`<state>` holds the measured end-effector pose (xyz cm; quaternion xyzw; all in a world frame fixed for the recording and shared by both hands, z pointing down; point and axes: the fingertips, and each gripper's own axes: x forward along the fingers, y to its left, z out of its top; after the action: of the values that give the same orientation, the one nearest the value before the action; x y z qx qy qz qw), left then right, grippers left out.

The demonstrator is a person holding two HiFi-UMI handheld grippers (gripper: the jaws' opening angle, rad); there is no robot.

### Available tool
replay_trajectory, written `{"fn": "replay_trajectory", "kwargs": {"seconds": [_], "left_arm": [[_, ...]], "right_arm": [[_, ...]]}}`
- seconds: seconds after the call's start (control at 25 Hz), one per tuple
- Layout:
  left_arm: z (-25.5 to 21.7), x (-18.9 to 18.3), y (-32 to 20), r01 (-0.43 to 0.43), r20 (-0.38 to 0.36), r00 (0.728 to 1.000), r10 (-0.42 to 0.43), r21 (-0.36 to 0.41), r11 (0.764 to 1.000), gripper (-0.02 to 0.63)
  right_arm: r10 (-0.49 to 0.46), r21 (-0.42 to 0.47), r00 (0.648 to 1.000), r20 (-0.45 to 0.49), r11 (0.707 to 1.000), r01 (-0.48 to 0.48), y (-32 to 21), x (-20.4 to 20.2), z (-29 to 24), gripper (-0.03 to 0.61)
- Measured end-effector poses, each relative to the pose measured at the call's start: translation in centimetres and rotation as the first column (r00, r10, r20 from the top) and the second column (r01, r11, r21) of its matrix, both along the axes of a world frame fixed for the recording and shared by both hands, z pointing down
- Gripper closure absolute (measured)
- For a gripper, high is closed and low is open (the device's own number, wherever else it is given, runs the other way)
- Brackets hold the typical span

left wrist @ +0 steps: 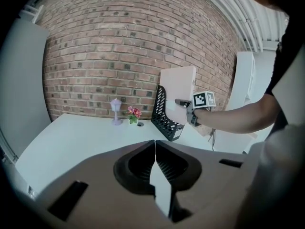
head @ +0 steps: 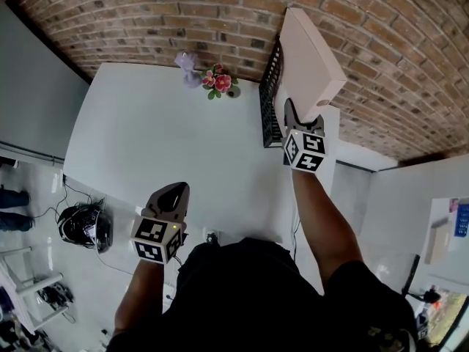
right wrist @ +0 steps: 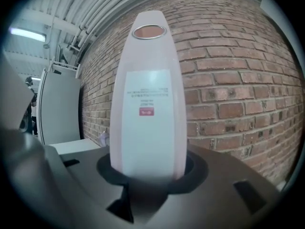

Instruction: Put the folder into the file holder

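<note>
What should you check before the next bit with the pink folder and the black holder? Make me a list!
1. Right gripper clamped on the pink folder: ok.
2. Folder upright and lined up with the black mesh file holder: ok, as far as the head view shows.
3. Folder's bottom edge resting inside the holder: cannot tell.
4. Flowers and little lamp ornament standing apart from the holder: ok.
5. Left gripper shut, empty, and well back from the holder: ok.

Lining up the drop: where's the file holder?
Head view, upper right: the file holder stands on the table by the brick wall, between the flowers and the folder.
</note>
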<state>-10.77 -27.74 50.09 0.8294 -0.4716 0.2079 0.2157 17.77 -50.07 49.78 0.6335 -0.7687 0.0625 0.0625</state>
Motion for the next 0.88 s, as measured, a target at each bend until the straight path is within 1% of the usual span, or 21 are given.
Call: {"fn": "replay_trajectory", "kwargs": {"seconds": [0.16,0.28,0.44,0.6,0.72,0.88], "left_arm": [[0.1,0.4,0.1,-0.007,-0.003,1.0,0.007,-0.001,1.0,0.607],[0.2,0.8,0.3,-0.01,-0.001,1.0,0.01,-0.007,1.0,0.607],[0.3,1.2,0.6,-0.022,0.003,1.0,0.022,-0.01,1.0,0.607],[0.6,0.8,1.1,-0.023,0.016,1.0,0.023,-0.026,0.999,0.607],[0.8,0.4,1.3,-0.021,0.027,0.999,0.022,-0.033,0.999,0.607],[1.0,-0.3,1.3,-0.006,0.033,0.999,0.007,-0.042,0.999,0.607]], "right_arm": [[0.016,-0.001,1.0,0.016,1.0,-0.016,0.0,-0.3,0.2,0.397],[0.046,0.004,0.998,0.053,0.999,-0.046,0.2,-0.2,0.0,0.398],[0.069,0.076,0.994,0.079,0.994,-0.075,0.1,-0.4,-1.7,0.437],[0.099,0.117,0.991,0.091,0.987,-0.109,-0.4,-0.7,-2.2,0.439],[0.105,0.112,0.991,0.077,0.987,-0.113,-0.4,-1.2,-1.2,0.42],[0.075,0.112,0.996,0.041,0.99,-0.079,-0.2,-2.1,-0.4,0.407]]}}
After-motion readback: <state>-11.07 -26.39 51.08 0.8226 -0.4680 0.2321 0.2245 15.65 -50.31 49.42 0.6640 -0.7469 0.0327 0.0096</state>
